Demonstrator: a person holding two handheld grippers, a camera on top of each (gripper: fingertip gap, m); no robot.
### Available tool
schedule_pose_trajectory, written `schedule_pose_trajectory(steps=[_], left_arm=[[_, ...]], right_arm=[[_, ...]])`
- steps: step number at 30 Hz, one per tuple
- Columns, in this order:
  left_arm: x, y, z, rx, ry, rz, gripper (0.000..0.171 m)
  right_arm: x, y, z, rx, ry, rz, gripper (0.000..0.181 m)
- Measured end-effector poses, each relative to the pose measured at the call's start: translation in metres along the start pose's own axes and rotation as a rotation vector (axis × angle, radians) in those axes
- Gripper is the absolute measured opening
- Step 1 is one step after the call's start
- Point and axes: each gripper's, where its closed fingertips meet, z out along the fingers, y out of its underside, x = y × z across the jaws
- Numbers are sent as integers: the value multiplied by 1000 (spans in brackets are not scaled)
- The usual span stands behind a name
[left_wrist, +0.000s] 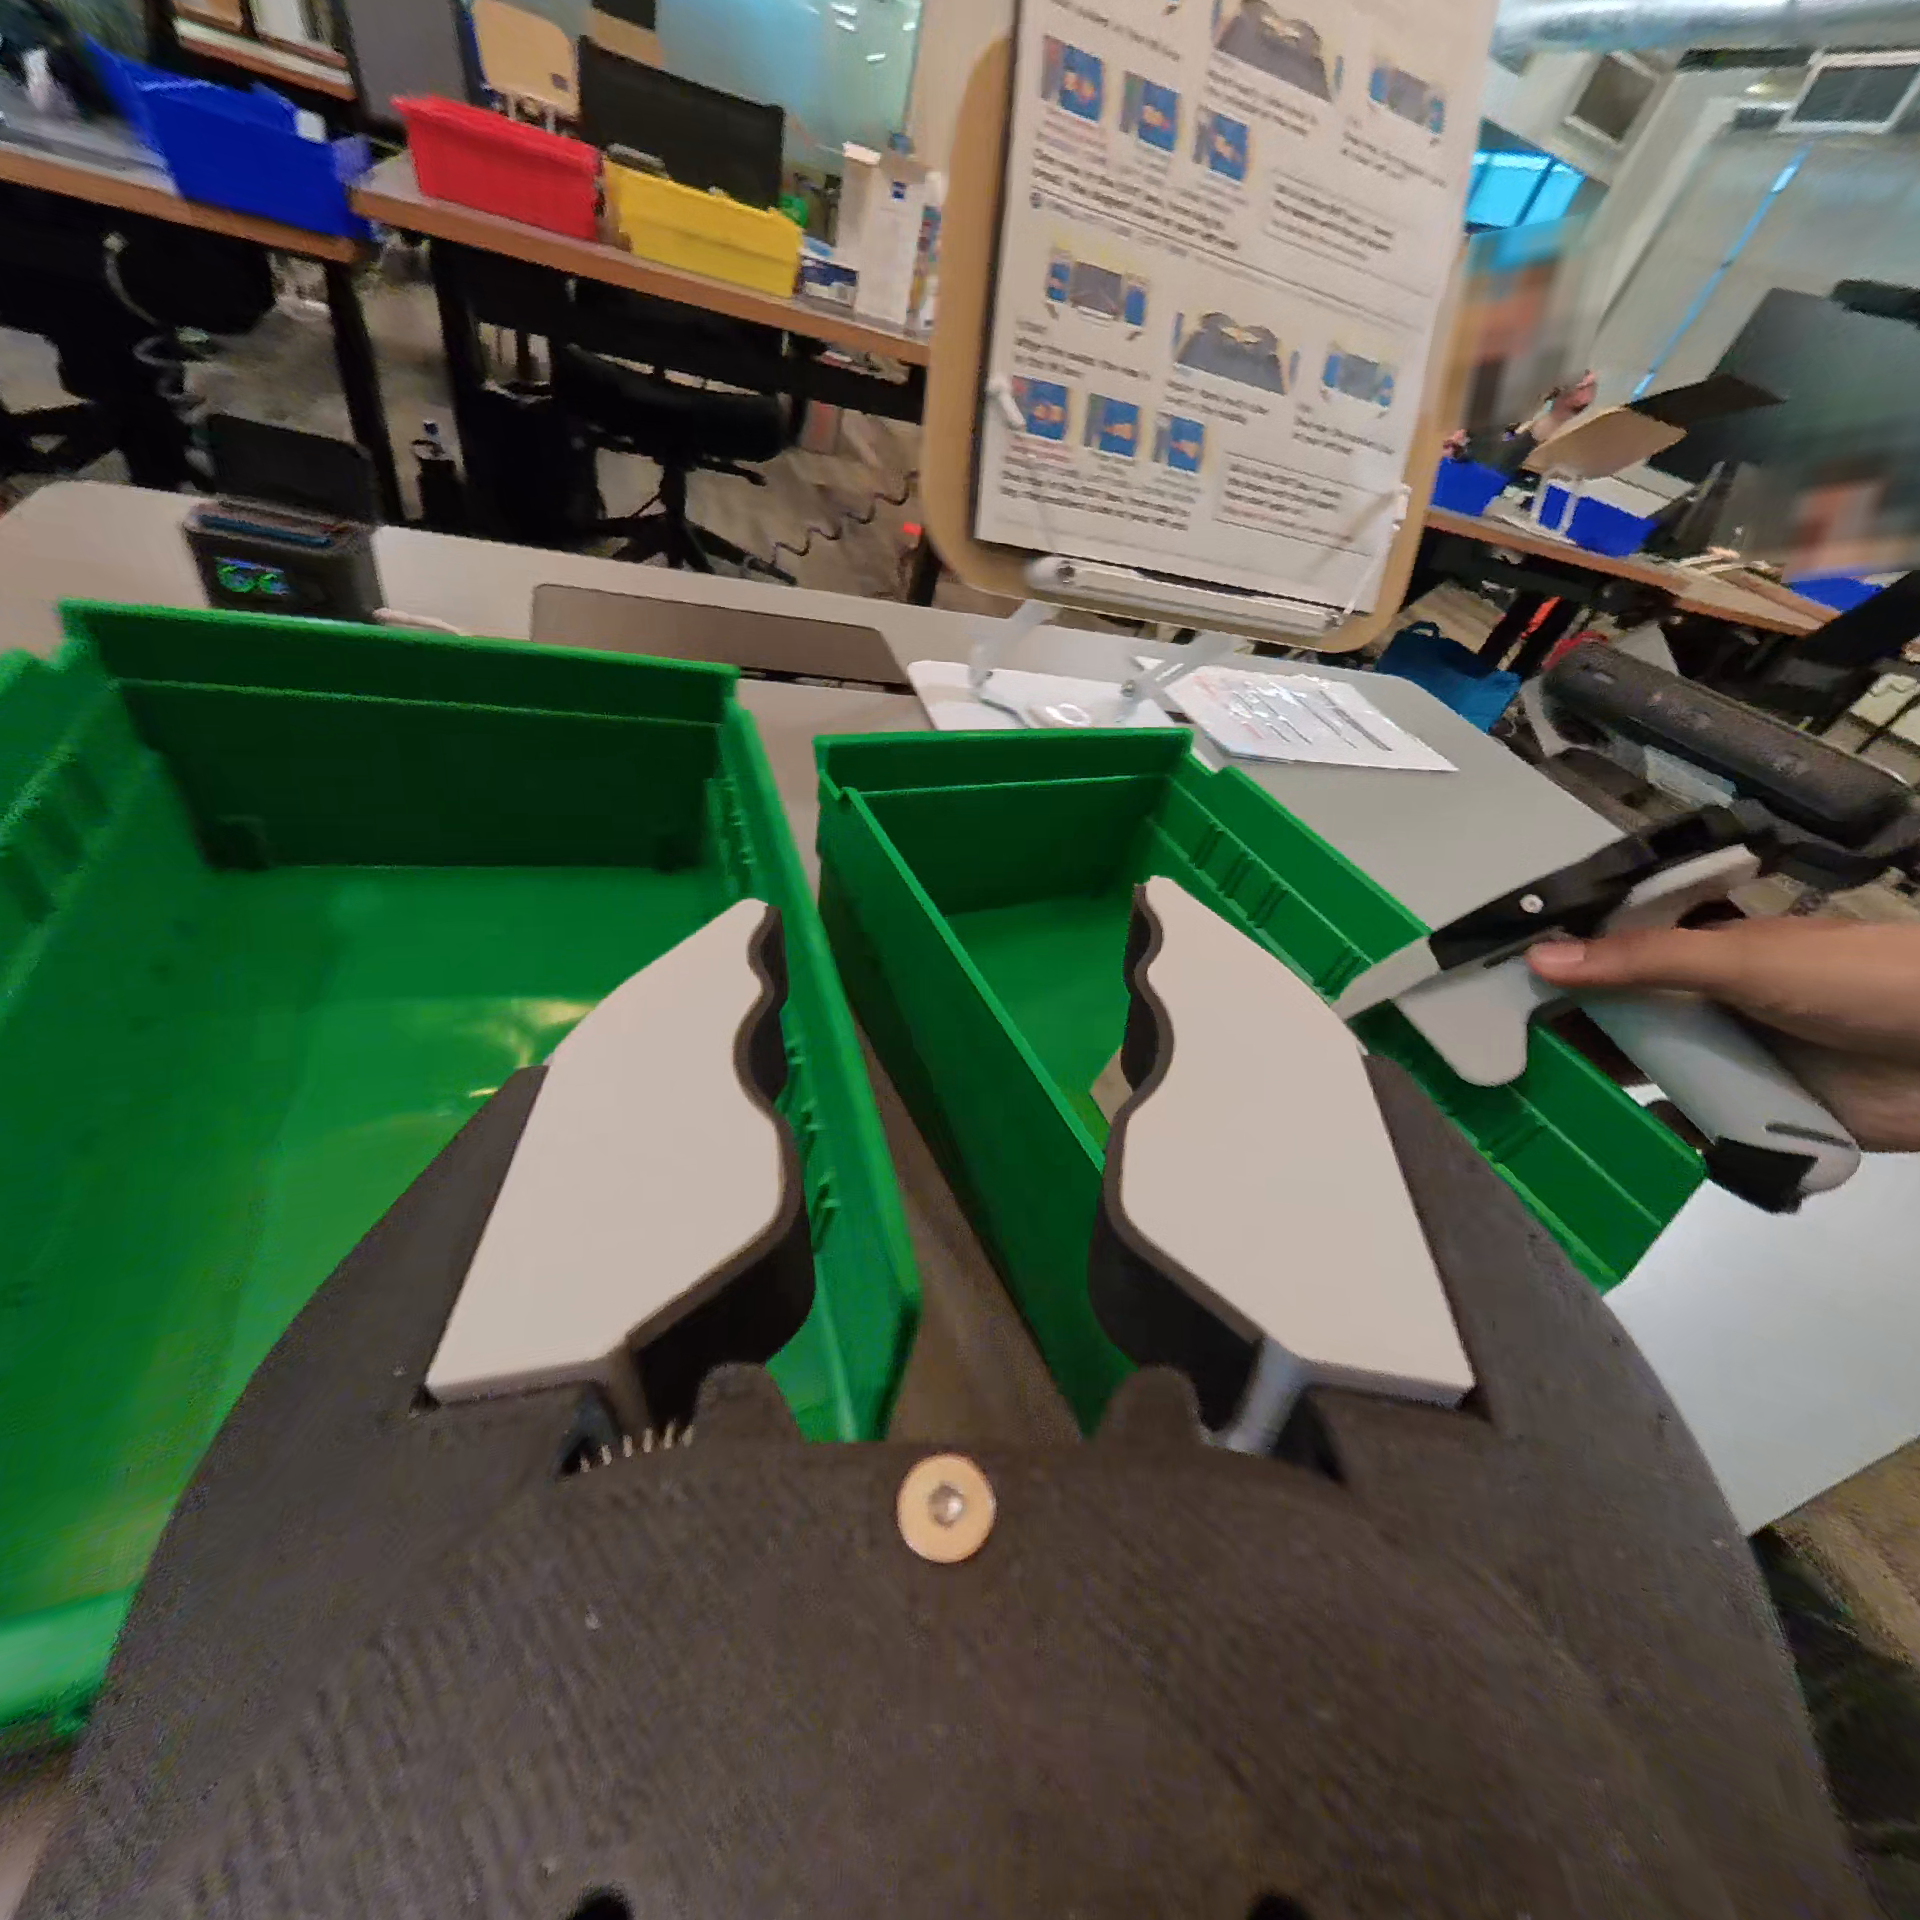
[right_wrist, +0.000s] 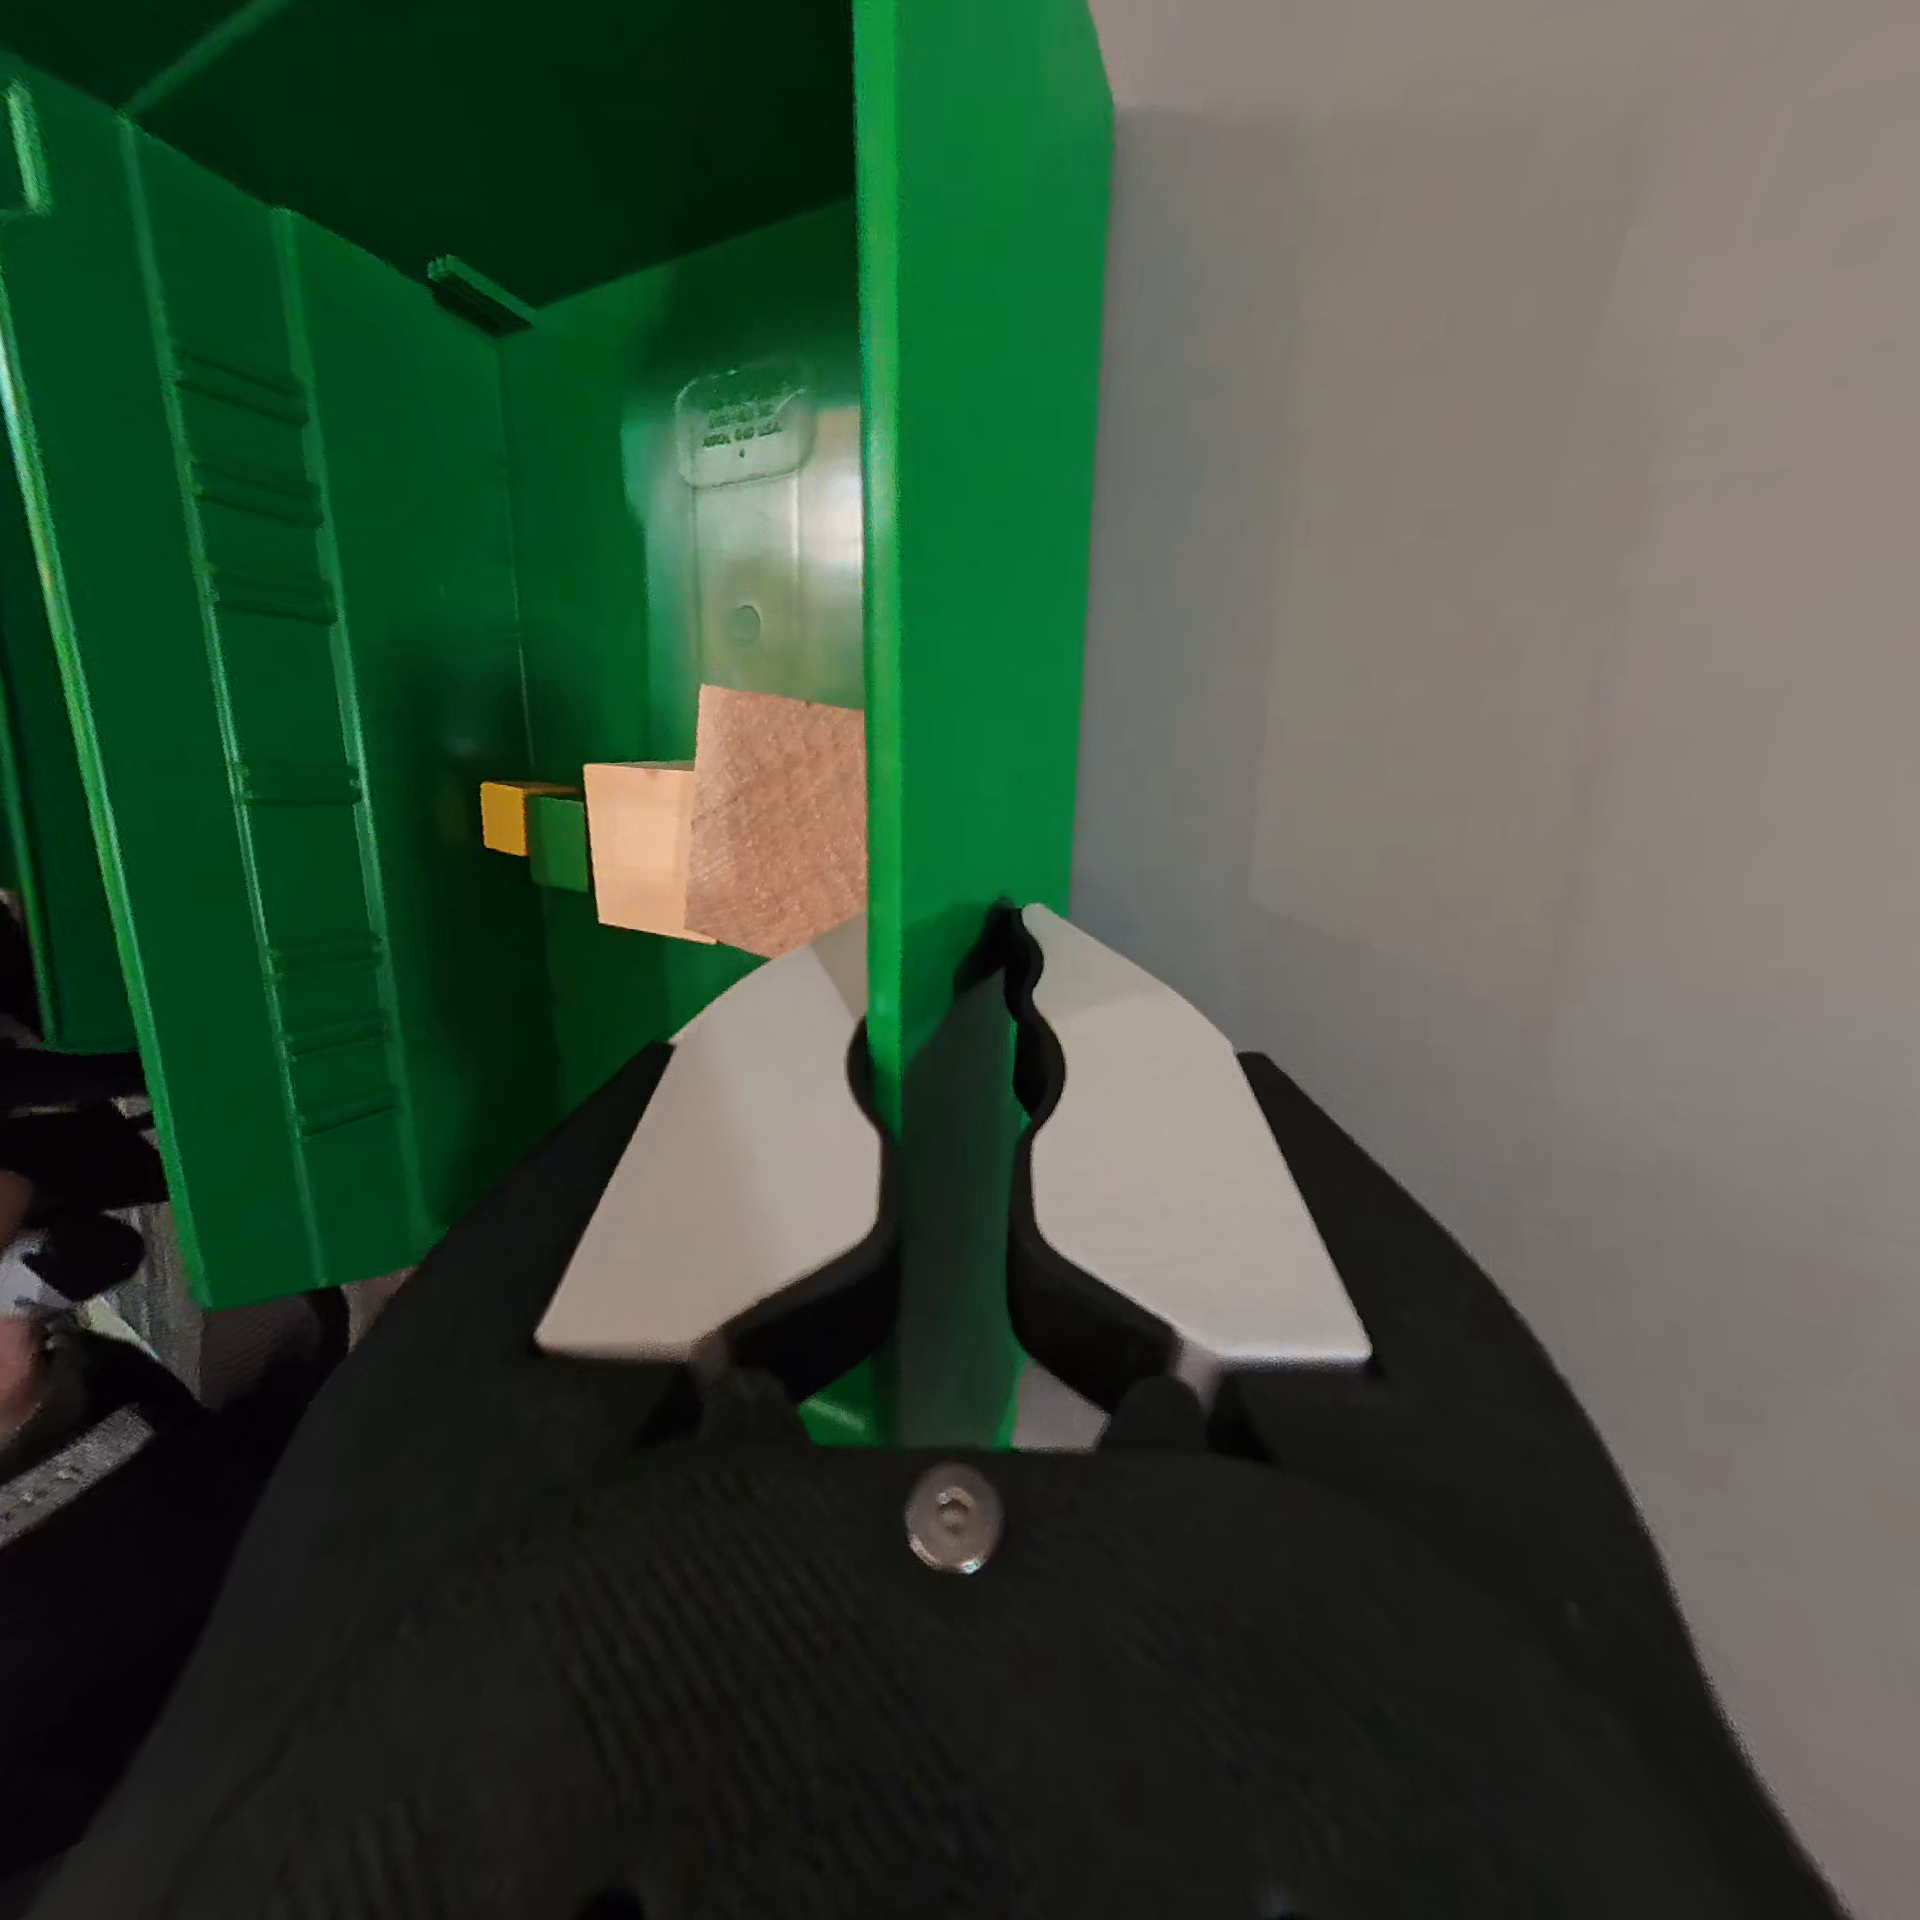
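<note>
Even, bright indoor lighting; pale glare on the glossy floor of the wide green plastic bin (left_wrist: 343, 997). Wide-angle distortion bends the edges; background and frame margins blurred.

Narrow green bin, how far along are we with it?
Looks done: two wooden blocks, a yellow block and a green block lie inside the narrow bin. In hand: the right gripper is shut on that bin's side wall; the left gripper hangs open over the gap to the wide bin, holding nothing. Left: I cannot tell; the narrow bin sits beside the wide one on the table.
</note>
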Motion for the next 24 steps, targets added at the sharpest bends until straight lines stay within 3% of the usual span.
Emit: schedule_pose_trajectory(steps=[5,11,16,19,24], left_arm=[[-65,-13,-23,11,-197,22,68],[-164,-9,-58,-177,-468,156,75],[-222,12,-38,-425,-409,63,75],[-236,30,-13,-610,-289,-61,70],[-256,60,10,-838,-265,-79,56]], right_arm=[[-17,-3,3,25,-39,-107,22],[-22,-17,-18,99,-143,-178,39],[-29,-13,-44,169,-286,-172,45],[-27,-1,-52,190,-312,-204,46],[-25,20,-62,243,-395,-167,46]])
